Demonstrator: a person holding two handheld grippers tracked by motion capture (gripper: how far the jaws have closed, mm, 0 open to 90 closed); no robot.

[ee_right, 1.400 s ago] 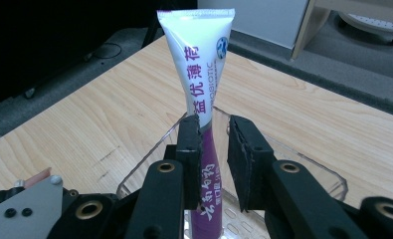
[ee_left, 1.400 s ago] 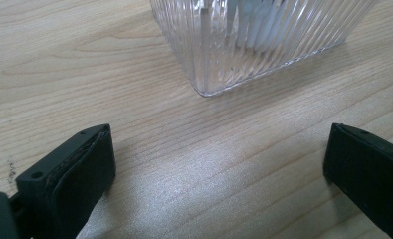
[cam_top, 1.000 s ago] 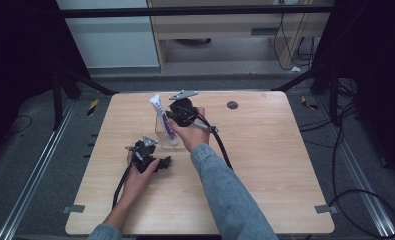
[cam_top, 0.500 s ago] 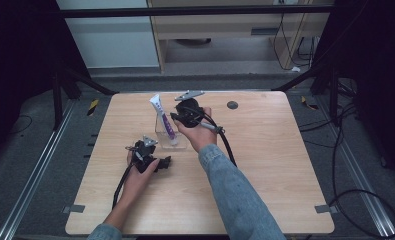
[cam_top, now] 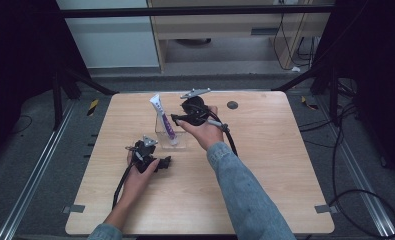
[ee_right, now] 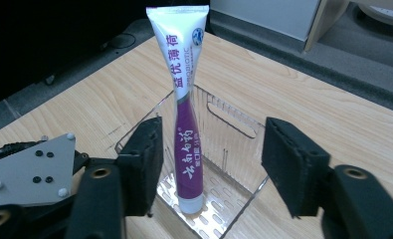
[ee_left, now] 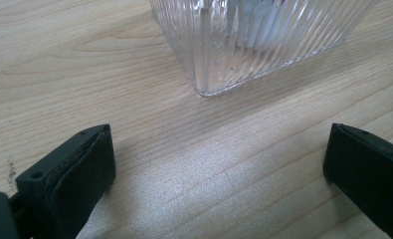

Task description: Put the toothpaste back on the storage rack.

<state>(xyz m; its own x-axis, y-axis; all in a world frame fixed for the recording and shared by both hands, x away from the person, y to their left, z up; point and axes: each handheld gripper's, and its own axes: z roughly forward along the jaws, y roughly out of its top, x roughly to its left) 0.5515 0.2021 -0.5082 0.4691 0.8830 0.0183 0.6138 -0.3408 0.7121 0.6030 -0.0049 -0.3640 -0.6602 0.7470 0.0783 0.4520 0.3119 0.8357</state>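
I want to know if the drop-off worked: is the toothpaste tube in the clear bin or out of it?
In. The toothpaste tube stands cap down on the clear bin's perforated floor, leaning; the right gripper is open around it.

Pale wood-grain table (cam_top: 265, 165) with a soft sheen, clear ribbed glossy plastic bin (ee_right: 224, 149), smooth shiny white-and-purple plastic toothpaste tube (ee_right: 186, 119), matt black pads (ee_left: 92, 169) on gripper jaws, grey flat metal-looking plate (ee_right: 27, 169)

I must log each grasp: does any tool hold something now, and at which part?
Nothing is held. The right tool is open around the toothpaste tube standing in the clear bin, not touching it. The left tool is open over bare table.
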